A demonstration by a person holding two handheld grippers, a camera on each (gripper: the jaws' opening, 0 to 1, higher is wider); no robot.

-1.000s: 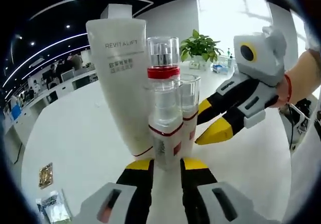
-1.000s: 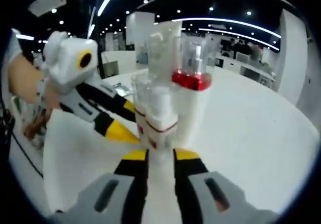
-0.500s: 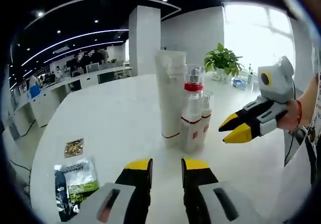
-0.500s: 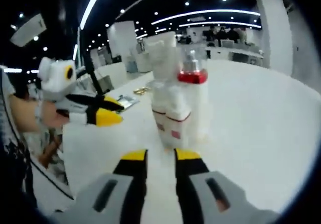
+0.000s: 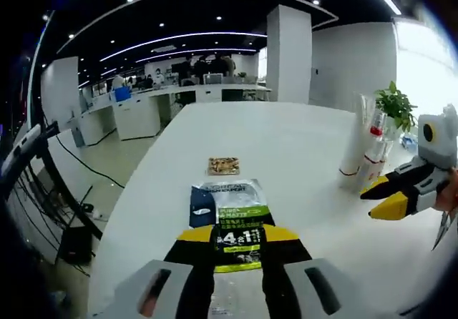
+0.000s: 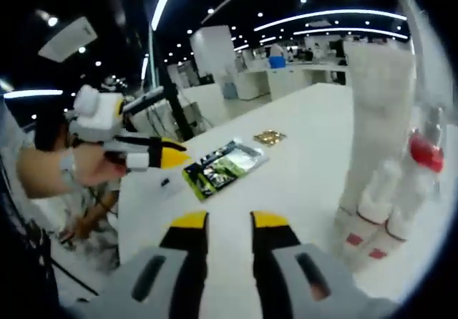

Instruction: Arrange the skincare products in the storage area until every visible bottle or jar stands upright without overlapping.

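Observation:
Upright on the white table [image 5: 300, 133] stands a tight group: a tall white tube [image 5: 356, 140], a clear bottle with a red collar [image 5: 376, 124] and two small white bottles with red bands [image 5: 372, 172]. The right gripper view has the same tube [image 6: 376, 126], red-collared bottle [image 6: 422, 162] and small bottles [image 6: 376, 215] at its right side. My left gripper [image 5: 240, 237] is open over a green and blue sachet [image 5: 232, 219], far left of the bottles. My right gripper [image 6: 229, 222] is open, short of the bottles, and enters the left gripper view [image 5: 386, 197] beside them.
A small gold sachet [image 5: 223, 165] lies beyond the green one. A potted plant [image 5: 397, 104] stands behind the bottles. A hand holds the left gripper [image 6: 161, 154] near the table's edge. Desks and cables are on the floor to the left.
Both grippers have drawn back from the bottle group, which stays standing. The left gripper view has swung left and now sits over the sachets.

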